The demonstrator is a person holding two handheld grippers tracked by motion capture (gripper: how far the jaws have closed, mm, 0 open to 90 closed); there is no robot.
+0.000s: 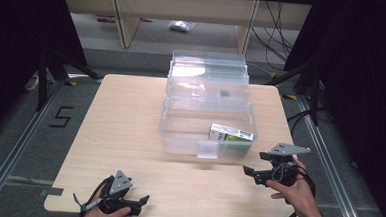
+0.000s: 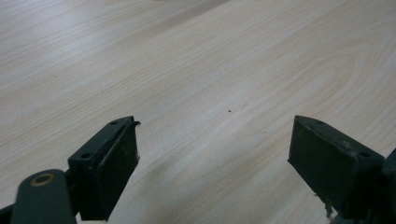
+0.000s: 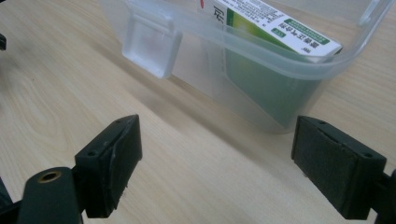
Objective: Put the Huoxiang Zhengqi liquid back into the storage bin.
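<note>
Table (image 1: 130,130): light wood-grain top with rounded corners, standing on a grey floor (image 1: 19,129).

On the table, right of centre toward the far edge: one clear plastic box (image 1: 179,133), its lid (image 1: 208,71) open and standing up behind it. A clear latch tab (image 1: 208,150) hangs at the front wall.

In the left gripper view the wood (image 2: 210,70) is bare, apart from a tiny dark speck (image 2: 229,111).

In the right gripper view the box's near corner (image 3: 280,121) rests flat on the wood (image 3: 70,93).
</note>
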